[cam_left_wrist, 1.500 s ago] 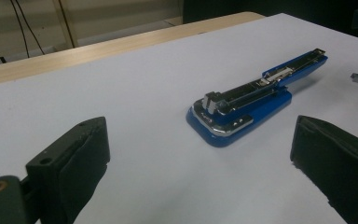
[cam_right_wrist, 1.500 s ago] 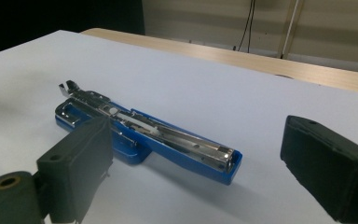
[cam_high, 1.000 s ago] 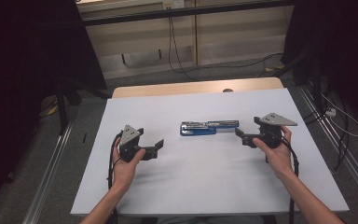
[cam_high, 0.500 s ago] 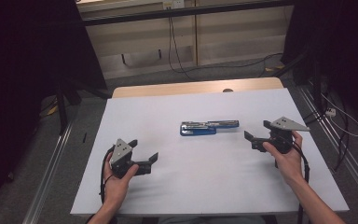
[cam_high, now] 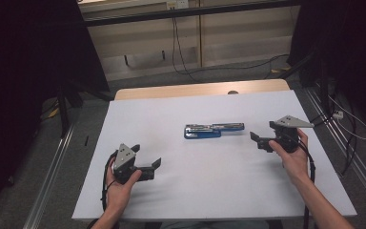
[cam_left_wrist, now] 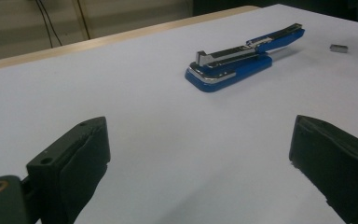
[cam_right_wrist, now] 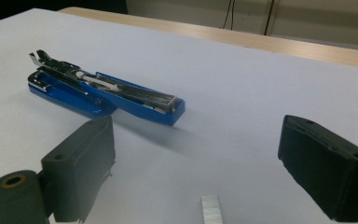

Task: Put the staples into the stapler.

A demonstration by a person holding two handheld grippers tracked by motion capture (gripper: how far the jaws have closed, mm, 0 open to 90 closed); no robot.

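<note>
White sheeting covers the table point(cam_high: 171, 119), where a blue stapler point(cam_high: 213, 130) lies swung open near the middle, a small strip of staples point(cam_right_wrist: 212, 208) just before the right gripper point(cam_high: 262, 141). Both grippers rest apart from it, jaws spread and empty, the left gripper point(cam_high: 145, 168) farther off. Loading looks to be the step in hand; next, the right gripper probably must pinch the strip squarely.

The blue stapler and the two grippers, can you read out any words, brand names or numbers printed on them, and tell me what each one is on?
No readable text in any view.
Blue stapler: no word, brand or number can be made out on its blue body or metal rail.
Left gripper and right gripper: plain black jaws, no markings.
Strip of staples: bare metal, no text.
</note>
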